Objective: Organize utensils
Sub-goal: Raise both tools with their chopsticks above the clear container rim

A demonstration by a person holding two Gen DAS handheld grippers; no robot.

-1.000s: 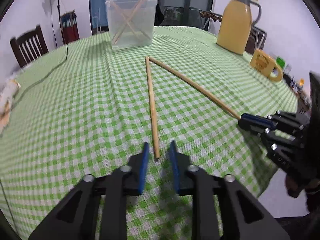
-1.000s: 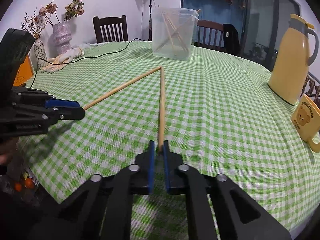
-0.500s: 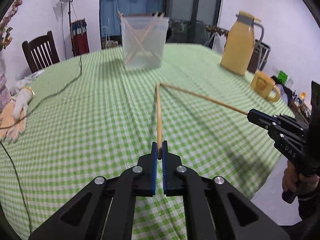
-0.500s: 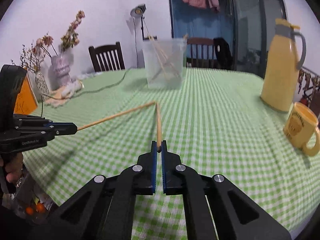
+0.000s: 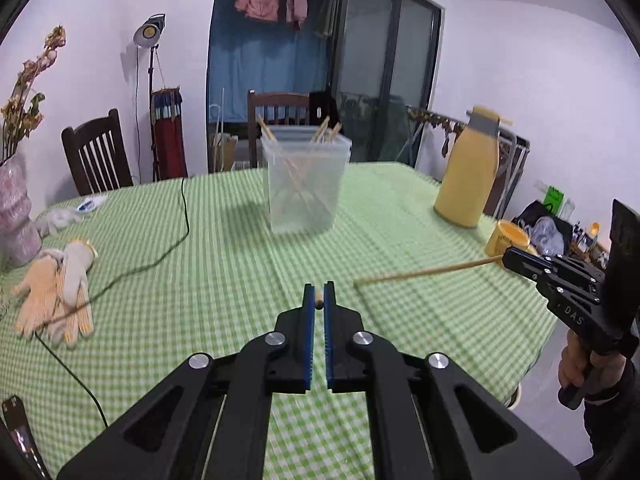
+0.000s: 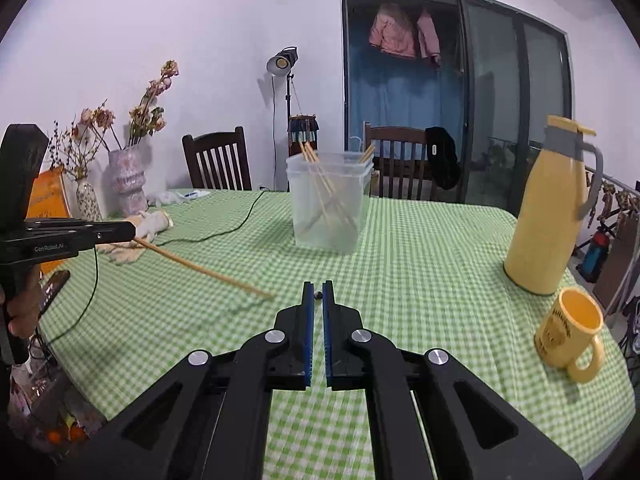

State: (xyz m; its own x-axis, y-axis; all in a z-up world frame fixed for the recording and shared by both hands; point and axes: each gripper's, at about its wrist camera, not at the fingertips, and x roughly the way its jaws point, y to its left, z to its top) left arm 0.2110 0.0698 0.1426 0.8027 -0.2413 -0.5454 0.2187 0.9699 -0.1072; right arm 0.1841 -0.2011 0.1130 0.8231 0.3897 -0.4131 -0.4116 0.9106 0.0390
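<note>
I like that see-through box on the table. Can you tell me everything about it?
The clear plastic container is a tall, frosty see-through tub with a thick rim and no lid. It stands upright on the green checked tablecloth, near the table's far side. Several wooden chopsticks lean crossed inside, tips poking above the rim. Neither gripper touches it.

The left hand-held gripper (image 5: 319, 300) is clamped on a chopstick end (image 5: 319, 302), seen end-on between its blue pads. At right, the right hand-held gripper (image 5: 510, 258) holds a second chopstick (image 5: 424, 273) above the green-checked bench (image 5: 224, 264). Beyond stands a clear container (image 5: 305, 192) of chopsticks, with a yellow thermos (image 5: 468, 176) to its right.
</note>
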